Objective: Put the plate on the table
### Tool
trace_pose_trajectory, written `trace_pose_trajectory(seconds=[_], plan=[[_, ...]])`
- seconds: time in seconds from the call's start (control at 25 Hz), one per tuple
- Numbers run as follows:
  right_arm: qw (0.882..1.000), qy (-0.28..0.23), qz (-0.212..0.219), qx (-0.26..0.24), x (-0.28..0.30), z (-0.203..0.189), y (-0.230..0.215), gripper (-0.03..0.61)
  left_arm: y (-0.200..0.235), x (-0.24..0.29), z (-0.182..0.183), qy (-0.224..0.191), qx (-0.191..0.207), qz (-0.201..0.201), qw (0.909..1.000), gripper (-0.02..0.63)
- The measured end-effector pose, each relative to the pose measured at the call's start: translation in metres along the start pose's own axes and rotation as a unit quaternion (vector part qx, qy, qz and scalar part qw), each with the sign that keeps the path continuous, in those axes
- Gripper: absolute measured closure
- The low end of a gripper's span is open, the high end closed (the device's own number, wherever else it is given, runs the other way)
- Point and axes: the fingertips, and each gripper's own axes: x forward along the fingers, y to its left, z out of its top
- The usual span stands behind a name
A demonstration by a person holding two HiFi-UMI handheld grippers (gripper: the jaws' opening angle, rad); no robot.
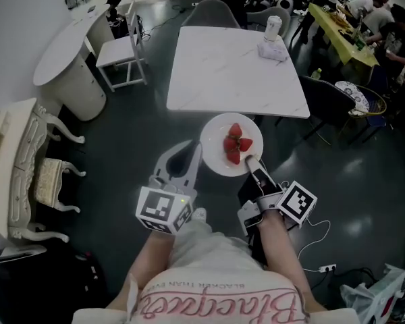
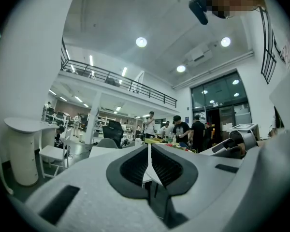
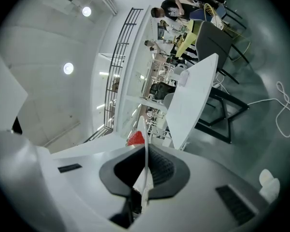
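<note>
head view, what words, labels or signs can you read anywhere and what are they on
"BLACKER THAN EVE...": small print on the person's shirt, upside down to the camera; the end is unclear.
"Blac...": large pink script on the same shirt; the rest is not legible.
marker cubes: black-and-white square patterns only, no words.
plate and table: no print visible.
Anything in the background is too small to read.

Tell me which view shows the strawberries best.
The head view: it looks down on the strawberries piled on the white plate. The right gripper view catches only a red sliver of them beyond the plate's edge-on rim. The left gripper view shows none.
</note>
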Motion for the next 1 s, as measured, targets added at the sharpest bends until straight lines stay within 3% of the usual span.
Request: trace_pose_trajectory(seconds=[0.48,1.0], plan=[[1.0,-0.003,-0.014,-0.01,0.108,0.016,0.001,0.568,0.091,0.069,0.005,0.003,-0.004,-0.011,0.9999,0.594],[1.0,-0.009,-0.026,0.001,0.177,0.075,-0.025,0.568,0.124,0.156,-0.01,0.018,-0.014,-0.02,0.9995,0.594]])
